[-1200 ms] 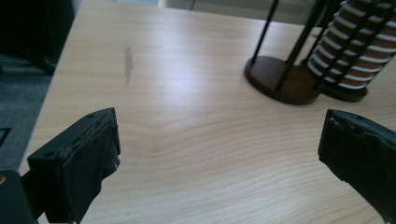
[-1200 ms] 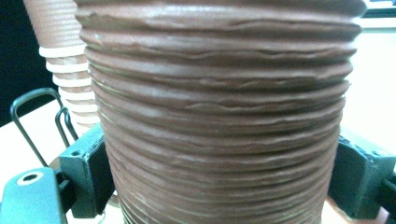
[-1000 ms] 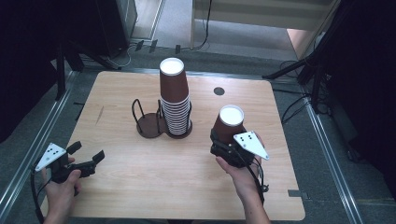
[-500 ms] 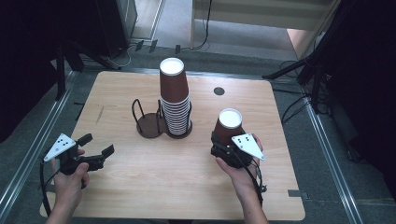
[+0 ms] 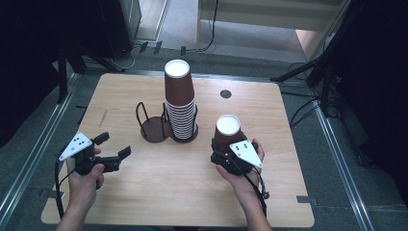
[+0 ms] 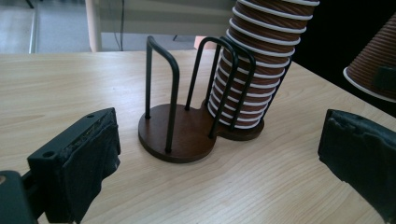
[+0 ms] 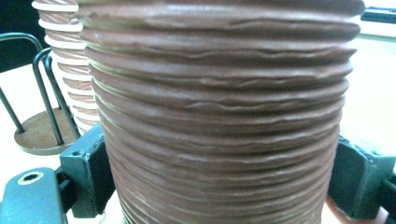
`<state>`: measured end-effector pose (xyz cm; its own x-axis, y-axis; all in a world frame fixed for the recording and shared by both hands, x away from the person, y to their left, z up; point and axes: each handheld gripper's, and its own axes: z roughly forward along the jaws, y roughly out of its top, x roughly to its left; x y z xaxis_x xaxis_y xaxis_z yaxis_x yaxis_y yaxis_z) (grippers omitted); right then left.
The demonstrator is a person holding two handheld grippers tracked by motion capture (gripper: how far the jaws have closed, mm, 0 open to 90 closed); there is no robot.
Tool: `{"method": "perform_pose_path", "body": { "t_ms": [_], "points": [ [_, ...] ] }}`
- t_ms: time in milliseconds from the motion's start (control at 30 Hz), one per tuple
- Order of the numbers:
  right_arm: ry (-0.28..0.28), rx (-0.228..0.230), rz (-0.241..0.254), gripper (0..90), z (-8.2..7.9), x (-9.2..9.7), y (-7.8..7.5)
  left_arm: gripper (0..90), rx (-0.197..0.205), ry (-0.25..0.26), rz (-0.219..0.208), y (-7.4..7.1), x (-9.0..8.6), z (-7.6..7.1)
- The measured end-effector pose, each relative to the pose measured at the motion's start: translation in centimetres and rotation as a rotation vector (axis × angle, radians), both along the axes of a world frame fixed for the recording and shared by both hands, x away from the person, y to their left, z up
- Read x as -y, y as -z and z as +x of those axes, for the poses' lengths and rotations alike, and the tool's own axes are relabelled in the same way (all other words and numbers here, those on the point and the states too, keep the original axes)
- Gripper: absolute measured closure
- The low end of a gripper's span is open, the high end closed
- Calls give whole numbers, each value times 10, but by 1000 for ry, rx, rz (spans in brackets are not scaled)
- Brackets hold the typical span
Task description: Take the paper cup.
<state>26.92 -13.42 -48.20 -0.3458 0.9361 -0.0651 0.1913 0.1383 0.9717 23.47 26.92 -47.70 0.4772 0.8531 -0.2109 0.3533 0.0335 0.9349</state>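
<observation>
Toward the right edge of the bench (image 5: 144, 202), a little nearer the front than the back, the right claw (image 5: 230, 153) is clamped on a single brown paper cup (image 5: 228, 131), held upside down with its white base facing up. The right gripper view shows the ribbed wall of the cup (image 7: 219, 116) squeezed between the two jaws, one on each flank, a grip low enough on the wall to carry it without crushing the rim.

At the bench's middle stands the cup holder (image 5: 155, 129), a dark double base with wire hoops; its right bay carries the stack of cups (image 5: 180, 103), also inverted, while the left bay is bare. The held cup is probably meant for one of these bays.

Near the front left corner, the left claw (image 5: 111, 149) hangs with its jaws apart, gripping nothing, and points at the holder, likely ready to steady it.
</observation>
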Motion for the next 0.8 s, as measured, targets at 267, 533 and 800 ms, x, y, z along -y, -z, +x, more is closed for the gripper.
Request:
{"method": "perform_pose_path", "body": {
  "t_ms": [267,533,800],
  "points": [
    [-9,10,-37,110,0,-3,3,0,12,34,30,-8,17,6],
    [-21,20,-69,114,-1,-6,7,0,19,58,33,-14,28,13],
    [-28,43,-138,115,-1,-13,15,0,33,99,61,-14,40,14]
  ]
}}
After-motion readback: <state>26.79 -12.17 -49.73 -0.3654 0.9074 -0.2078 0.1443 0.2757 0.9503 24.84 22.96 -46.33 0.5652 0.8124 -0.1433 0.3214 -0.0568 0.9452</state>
